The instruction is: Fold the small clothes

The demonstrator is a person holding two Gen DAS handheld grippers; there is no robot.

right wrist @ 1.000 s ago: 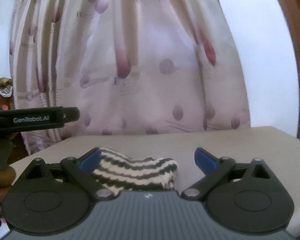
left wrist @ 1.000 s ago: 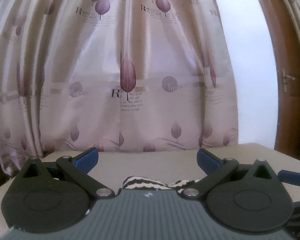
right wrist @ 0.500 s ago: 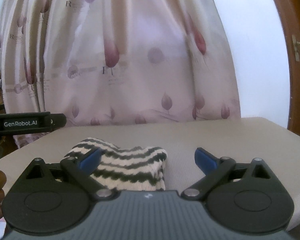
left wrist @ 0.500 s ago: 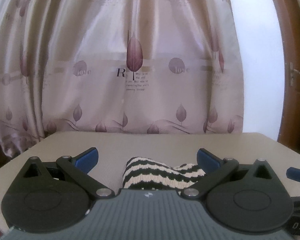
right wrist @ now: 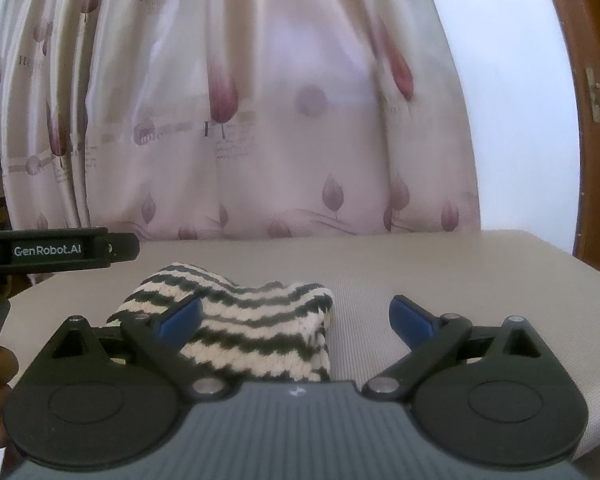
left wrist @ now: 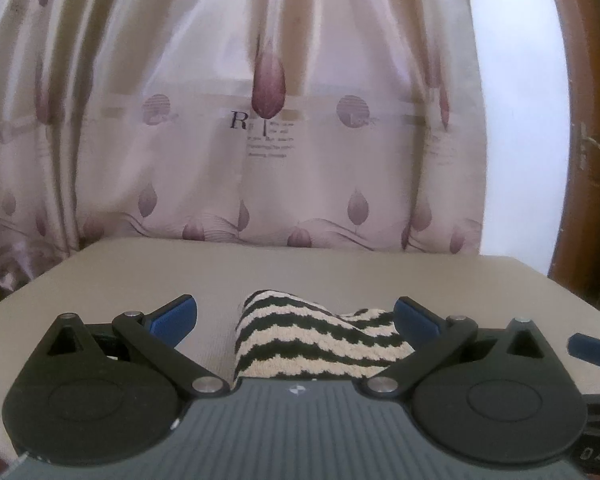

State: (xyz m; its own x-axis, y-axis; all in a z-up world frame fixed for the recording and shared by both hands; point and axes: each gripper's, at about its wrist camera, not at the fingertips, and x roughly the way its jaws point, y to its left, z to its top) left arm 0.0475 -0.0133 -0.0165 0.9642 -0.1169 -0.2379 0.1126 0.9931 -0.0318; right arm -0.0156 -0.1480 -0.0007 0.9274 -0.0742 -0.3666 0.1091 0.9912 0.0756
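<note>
A small knitted garment (left wrist: 316, 340) with black and cream zigzag stripes lies bunched on the beige table (left wrist: 300, 272). My left gripper (left wrist: 296, 316) is open above it, with the garment between the jaws and toward the right fingertip. In the right wrist view the same garment (right wrist: 244, 320) lies left of centre. My right gripper (right wrist: 296, 314) is open, its left fingertip over the garment and its right over bare table. Neither gripper holds anything.
A pale curtain (left wrist: 260, 120) with purple leaf prints hangs behind the table. A brown wooden door frame (left wrist: 580, 140) stands at right. The left gripper's black body (right wrist: 56, 250) shows at the left in the right wrist view, near the table's left edge.
Both cameras have tilted downward and drawn nearer, so more of the table and garment shows. The garment lies in the same shape. Both grippers stay open.
</note>
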